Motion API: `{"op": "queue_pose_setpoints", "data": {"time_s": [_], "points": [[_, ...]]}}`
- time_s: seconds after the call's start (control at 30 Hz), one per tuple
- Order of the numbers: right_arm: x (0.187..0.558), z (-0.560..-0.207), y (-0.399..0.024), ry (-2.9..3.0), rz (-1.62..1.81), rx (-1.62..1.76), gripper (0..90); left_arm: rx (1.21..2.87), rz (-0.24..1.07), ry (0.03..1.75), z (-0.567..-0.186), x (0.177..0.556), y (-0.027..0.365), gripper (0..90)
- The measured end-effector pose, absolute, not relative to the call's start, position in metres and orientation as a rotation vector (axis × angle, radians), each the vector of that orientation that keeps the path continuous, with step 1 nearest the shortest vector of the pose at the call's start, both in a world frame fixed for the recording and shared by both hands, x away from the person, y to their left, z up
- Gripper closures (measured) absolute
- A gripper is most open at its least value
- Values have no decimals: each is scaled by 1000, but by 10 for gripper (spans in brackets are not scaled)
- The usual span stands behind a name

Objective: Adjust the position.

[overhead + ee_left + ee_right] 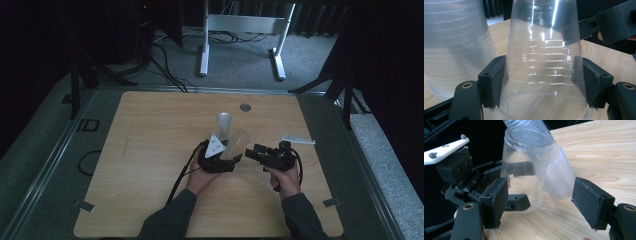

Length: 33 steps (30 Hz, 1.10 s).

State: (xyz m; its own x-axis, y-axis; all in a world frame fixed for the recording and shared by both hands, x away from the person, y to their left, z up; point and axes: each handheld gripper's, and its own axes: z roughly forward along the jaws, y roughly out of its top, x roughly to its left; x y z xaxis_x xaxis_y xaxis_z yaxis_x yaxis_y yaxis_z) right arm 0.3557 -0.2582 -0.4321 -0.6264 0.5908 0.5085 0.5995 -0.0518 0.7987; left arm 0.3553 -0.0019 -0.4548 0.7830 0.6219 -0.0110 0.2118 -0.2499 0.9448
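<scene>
Pale wooden tabletop (150, 165) carries the work, with dark grey carpet and a white desk frame (240, 30) beyond its far edge. Nearest the person, the left gripper (227, 162) has its two black jaws clamped on a clear ribbed plastic cup (544, 65), one pad pressing each side of the wall near the open rim, so the cup sits squarely between the fingers (492, 80) and tilts away from them. Just beyond those fingers and to their left stands a frosted stack of nested plastic cups (454, 50), upright on the wood. The right gripper (539, 202) has its jaws spread wide with nothing pressed between them; the clear cup lies just ahead of its left finger (496, 197), untouched. A white paper slip (298, 139) lies beyond the right gripper.
</scene>
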Motion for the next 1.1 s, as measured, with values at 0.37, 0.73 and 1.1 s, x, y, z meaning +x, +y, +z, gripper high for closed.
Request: {"op": "queue_pose_setpoints", "data": {"time_s": [0.37, 0.73, 1.1], "points": [[355, -429, -262, -2243, -1781, -1354, 258, 1861, 417, 615, -450, 357, 8, 293], [353, -424, -265, -2387, -1714, -1338, 257, 1916, 378, 572, -445, 359, 14, 293], [354, -421, -264, -2511, -1633, -1292, 207, 1979, 287, 513, -443, 364, 18, 294]]}}
